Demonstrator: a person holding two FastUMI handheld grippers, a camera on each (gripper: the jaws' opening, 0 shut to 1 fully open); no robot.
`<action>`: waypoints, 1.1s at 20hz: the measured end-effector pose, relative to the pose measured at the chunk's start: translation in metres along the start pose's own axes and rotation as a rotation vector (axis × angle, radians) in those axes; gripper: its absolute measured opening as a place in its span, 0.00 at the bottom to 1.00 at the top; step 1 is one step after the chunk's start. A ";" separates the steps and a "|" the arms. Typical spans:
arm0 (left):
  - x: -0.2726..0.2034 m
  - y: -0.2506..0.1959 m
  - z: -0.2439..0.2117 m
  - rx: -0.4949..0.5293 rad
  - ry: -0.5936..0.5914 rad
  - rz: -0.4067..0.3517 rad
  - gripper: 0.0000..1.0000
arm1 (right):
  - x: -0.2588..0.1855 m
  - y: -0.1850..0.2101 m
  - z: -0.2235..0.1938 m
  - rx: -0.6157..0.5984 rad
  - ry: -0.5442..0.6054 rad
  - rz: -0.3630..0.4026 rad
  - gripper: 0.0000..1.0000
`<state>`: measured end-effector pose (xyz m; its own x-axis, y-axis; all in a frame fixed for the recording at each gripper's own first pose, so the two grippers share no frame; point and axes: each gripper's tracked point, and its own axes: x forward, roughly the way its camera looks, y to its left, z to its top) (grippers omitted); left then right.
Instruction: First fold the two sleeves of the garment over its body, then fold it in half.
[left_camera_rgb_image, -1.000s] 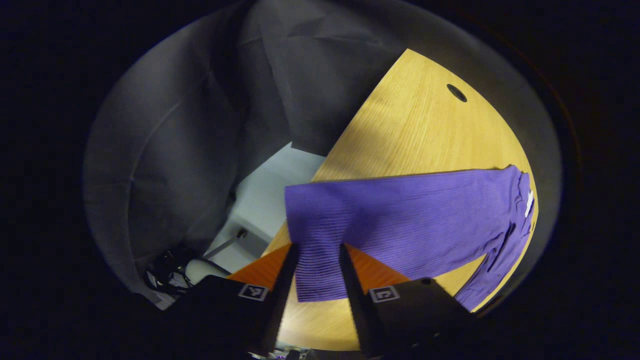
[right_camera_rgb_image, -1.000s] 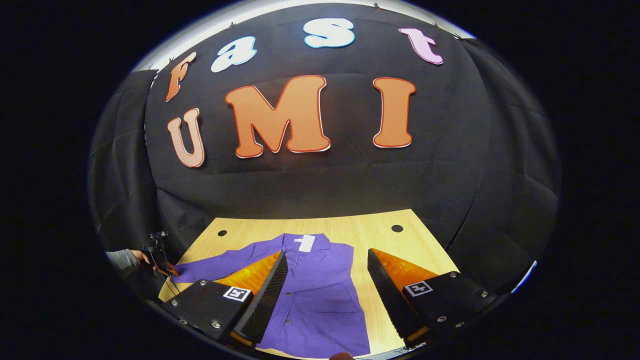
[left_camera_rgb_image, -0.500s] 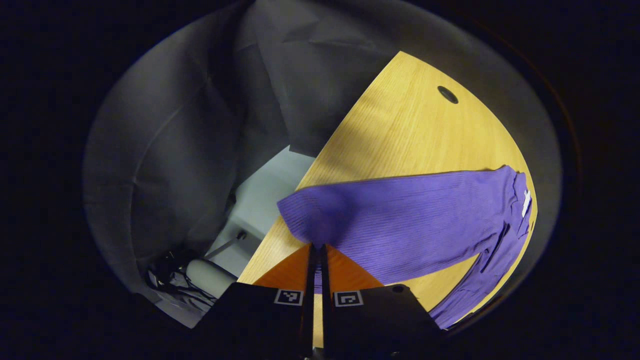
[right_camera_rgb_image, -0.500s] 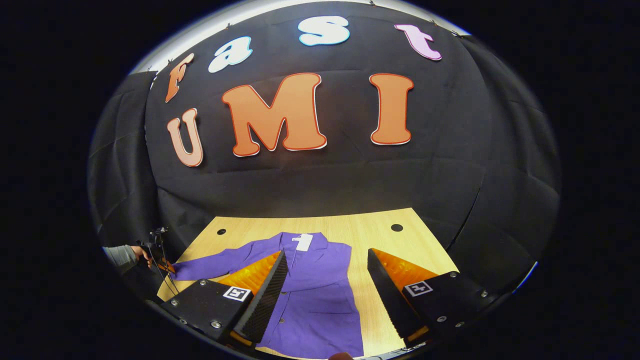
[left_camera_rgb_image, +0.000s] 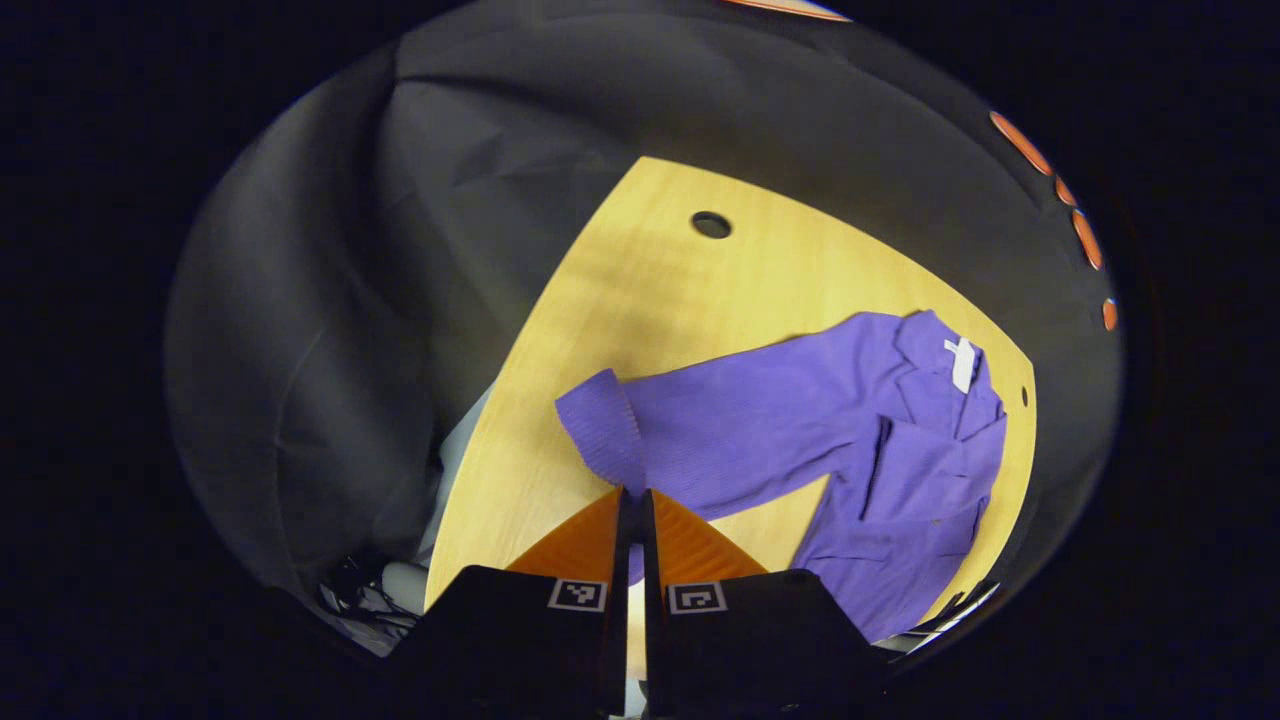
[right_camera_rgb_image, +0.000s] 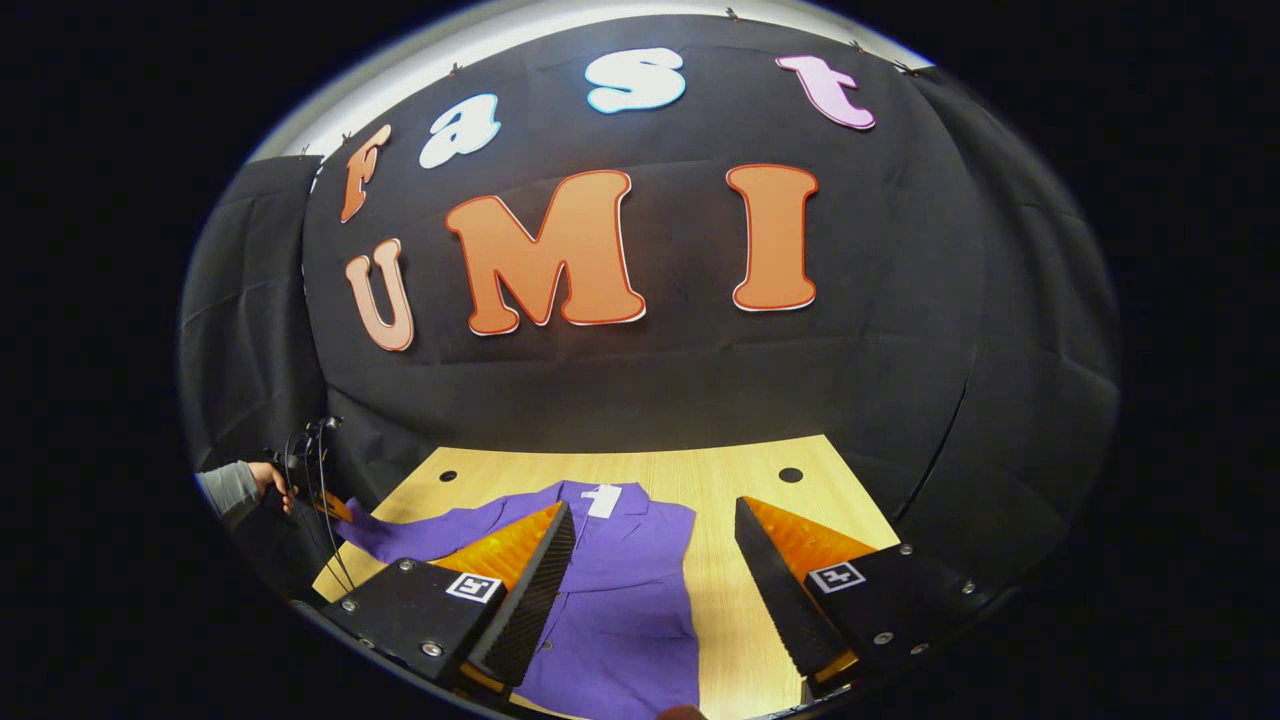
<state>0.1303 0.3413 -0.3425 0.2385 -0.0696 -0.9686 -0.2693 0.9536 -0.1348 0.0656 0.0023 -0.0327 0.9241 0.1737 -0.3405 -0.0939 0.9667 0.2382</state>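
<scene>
A purple ribbed cardigan (left_camera_rgb_image: 900, 470) with a white neck label lies flat on the wooden table (left_camera_rgb_image: 650, 300). Its long sleeve (left_camera_rgb_image: 740, 420) stretches out from the body, and the cuff (left_camera_rgb_image: 600, 420) is raised off the wood. My left gripper (left_camera_rgb_image: 631, 497) is shut on the sleeve just behind the cuff. In the right gripper view the cardigan (right_camera_rgb_image: 620, 590) lies below my right gripper (right_camera_rgb_image: 653, 508), which hovers open over the body with nothing between its fingers. The left gripper (right_camera_rgb_image: 325, 503) shows at the far left there, held by a hand (right_camera_rgb_image: 262, 478), with the sleeve end rising to it.
The table has round cable holes (left_camera_rgb_image: 711, 224) near its far edge, also the holes (right_camera_rgb_image: 790, 474) at the back in the right gripper view. Black cloth walls close in the back and sides. Cables and floor (left_camera_rgb_image: 370, 590) lie past the table's left edge.
My left gripper went from open around the cuff to shut on it, then lifted the sleeve end and swung inward over the table. The right gripper stayed open, nearly still.
</scene>
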 end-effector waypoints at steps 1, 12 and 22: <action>-0.005 -0.016 0.000 0.020 -0.006 -0.007 0.08 | -0.002 -0.005 -0.001 -0.006 -0.004 0.000 0.95; -0.065 -0.217 0.017 0.330 -0.075 -0.090 0.08 | -0.036 -0.061 -0.014 0.025 -0.041 -0.004 0.95; -0.064 -0.430 -0.026 0.640 -0.038 -0.193 0.09 | -0.092 -0.099 -0.046 0.102 -0.037 -0.056 0.95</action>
<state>0.2071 -0.0718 -0.2283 0.2628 -0.2571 -0.9300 0.3851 0.9117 -0.1433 -0.0267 -0.1006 -0.0666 0.9401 0.1111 -0.3223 -0.0054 0.9502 0.3117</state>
